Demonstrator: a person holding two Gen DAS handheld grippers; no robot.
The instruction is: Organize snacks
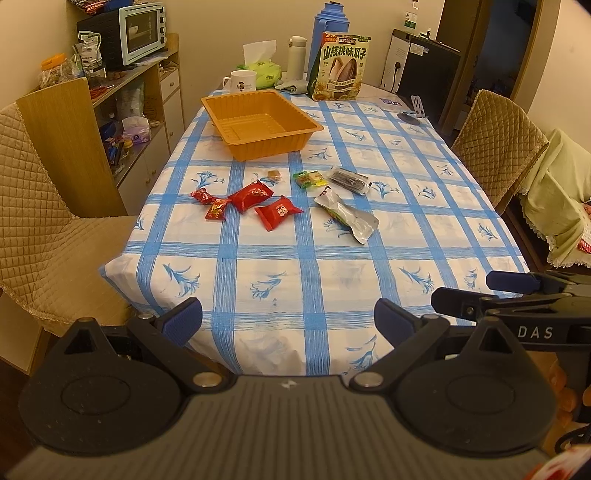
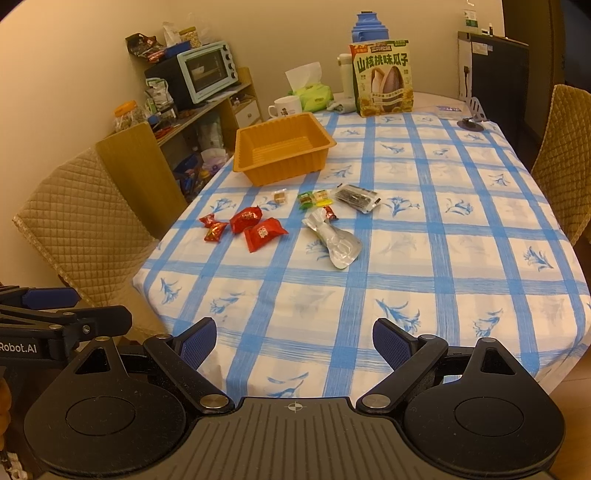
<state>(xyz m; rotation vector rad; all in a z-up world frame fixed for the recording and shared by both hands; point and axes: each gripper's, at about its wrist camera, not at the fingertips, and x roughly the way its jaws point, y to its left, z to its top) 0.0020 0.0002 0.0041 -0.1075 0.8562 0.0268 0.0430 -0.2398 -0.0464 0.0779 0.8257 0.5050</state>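
Observation:
An orange plastic tray stands empty on the blue-checked tablecloth. In front of it lie several snacks: red candy packets, small red sweets, a silver pouch, a dark packet, green and yellow sweets and a small brown one. My left gripper is open and empty over the near table edge. My right gripper is open and empty beside it, also seen in the left wrist view.
A big sunflower-seed bag, a mug, tissues, a white flask and a blue thermos stand at the far end. Padded chairs flank the table. A shelf with an oven is left.

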